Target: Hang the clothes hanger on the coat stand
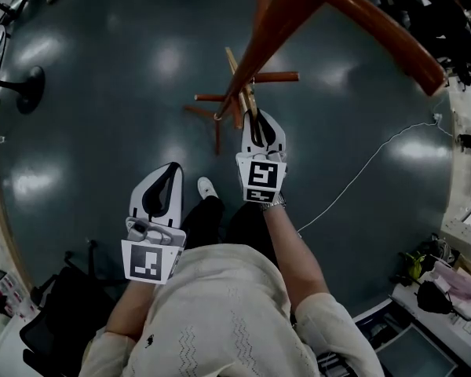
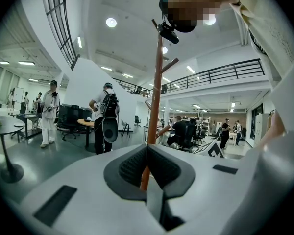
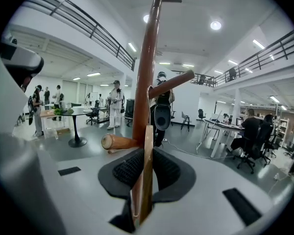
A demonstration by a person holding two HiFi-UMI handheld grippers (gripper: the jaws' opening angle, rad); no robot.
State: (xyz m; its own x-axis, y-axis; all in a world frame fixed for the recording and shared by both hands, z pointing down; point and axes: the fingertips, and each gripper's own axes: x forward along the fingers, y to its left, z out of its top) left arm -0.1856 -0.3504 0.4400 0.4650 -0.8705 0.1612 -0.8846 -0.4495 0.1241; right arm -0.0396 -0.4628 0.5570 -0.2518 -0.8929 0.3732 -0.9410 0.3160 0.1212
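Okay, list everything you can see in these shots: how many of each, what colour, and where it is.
coat stand: one, reddish-brown wood, upright just ahead of both grippers
clothes hanger: one, pale wood, clamped in the right jaws, close to the stand's pole
cable: one, white, trailing over the floor at right
round table: one, dark, at left in the left gripper view
chair: one, black, lower left of the head view
people: several, standing or seated in the background
floor: dark grey, glossy
shoe: one, white, the person's own
left gripper: white, jaws together, empty
right gripper: white, jaws shut on the hanger
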